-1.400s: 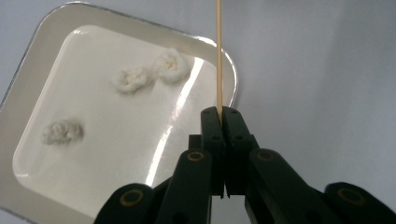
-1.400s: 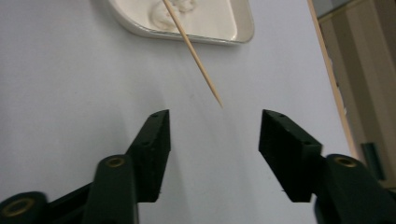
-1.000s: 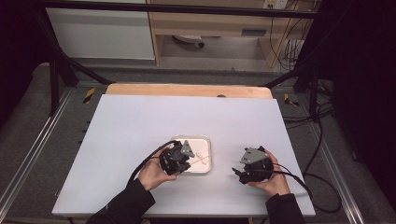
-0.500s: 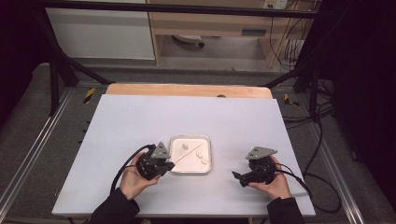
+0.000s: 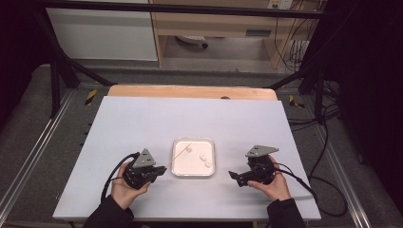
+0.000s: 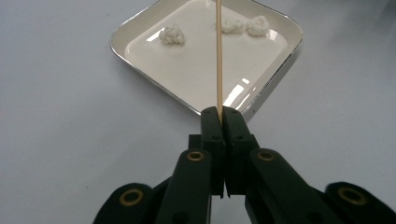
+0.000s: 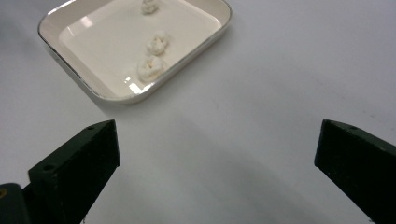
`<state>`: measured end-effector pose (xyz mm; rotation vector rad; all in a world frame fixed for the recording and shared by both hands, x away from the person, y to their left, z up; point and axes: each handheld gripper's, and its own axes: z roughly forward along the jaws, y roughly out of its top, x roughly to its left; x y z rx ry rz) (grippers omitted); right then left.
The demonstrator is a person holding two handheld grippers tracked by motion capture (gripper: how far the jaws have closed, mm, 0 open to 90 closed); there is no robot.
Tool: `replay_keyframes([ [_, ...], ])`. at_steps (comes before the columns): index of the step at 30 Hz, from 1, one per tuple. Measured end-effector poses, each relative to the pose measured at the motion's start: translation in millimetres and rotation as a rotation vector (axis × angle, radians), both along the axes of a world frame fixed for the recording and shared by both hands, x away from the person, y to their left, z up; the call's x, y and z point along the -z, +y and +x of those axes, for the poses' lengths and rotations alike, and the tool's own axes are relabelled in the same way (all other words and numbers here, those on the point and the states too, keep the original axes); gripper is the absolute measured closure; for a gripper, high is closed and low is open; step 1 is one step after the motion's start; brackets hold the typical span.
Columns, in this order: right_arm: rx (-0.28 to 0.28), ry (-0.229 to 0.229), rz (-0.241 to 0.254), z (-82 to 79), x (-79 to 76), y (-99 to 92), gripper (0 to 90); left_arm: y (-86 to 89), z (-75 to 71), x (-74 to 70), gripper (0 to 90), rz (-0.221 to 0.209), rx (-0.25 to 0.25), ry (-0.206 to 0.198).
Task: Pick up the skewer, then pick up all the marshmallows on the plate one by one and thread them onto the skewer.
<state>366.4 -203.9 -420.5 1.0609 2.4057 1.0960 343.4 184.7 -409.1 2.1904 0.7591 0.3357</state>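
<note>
my left gripper has its jaws pressed together, pinching a thin wooden skewer at its lower end. the skewer runs straight up from the tips and out over the white square tray; in the high view its far end sits above the tray's left part, by one popcorn piece. left gripper is just beside the tray's left rim, on the white table, held in my left hand.

three small white popcorn pieces lie in the tray: one apart toward the left, two close together further over. none is on the skewer as far as i can tell.

my right gripper has its jaws spread wide, just been opening, nothing between them, only bare table below. right gripper is near the tray's right side, not touching, tips pointing at it, held in my right hand. the tray is ahead and left of the right jaws.
</note>
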Motion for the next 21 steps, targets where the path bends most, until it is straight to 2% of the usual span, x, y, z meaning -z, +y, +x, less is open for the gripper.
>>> replay_keyframes([
  [11, -0.004, 0.012, 0.074, 9.6, -3.9, 24.7, 1.0, 9.9, -1.9, 6.7, 88.9, -0.058, -0.023, -0.003],
  [21, -0.029, 0.009, 0.057, 17.4, -6.2, 43.5, 1.7, 16.1, -2.9, 9.6, 88.9, -0.078, -0.033, -0.008],
])
